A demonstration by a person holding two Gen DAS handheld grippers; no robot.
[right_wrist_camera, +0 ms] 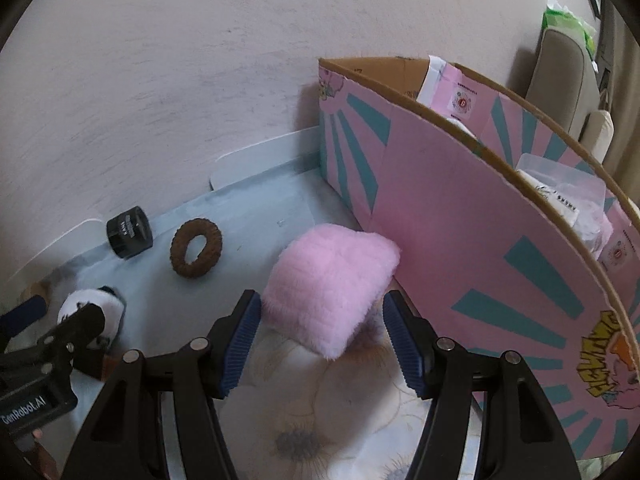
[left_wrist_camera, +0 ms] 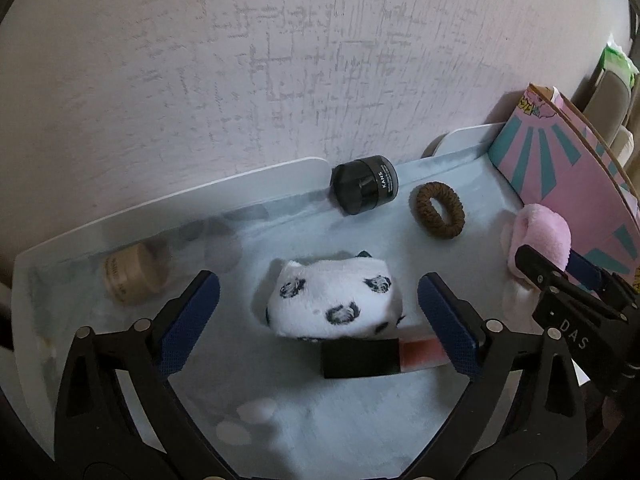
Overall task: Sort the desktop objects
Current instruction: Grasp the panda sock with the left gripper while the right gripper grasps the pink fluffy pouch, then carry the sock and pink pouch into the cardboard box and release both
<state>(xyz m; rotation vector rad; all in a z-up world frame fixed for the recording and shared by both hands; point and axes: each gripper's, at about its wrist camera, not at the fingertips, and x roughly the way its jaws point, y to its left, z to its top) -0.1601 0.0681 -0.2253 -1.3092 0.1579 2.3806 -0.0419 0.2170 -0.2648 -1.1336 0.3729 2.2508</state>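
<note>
On the pale blue bench (left_wrist_camera: 360, 420) against the wall, the left hand-held gripper (left_wrist_camera: 319, 312) stands released, its blue pads either side of a white plush pouch with black spots (left_wrist_camera: 332, 300), not touching it. The right hand-held gripper (right_wrist_camera: 320, 336) straddles a fluffy pink plush pouch (right_wrist_camera: 328, 280), pads apart from it, beside the pink and teal cardboard box (right_wrist_camera: 460, 240). A brown hair scrunchie (left_wrist_camera: 439, 210) and a black round jar (left_wrist_camera: 365, 189) lie near the wall.
</note>
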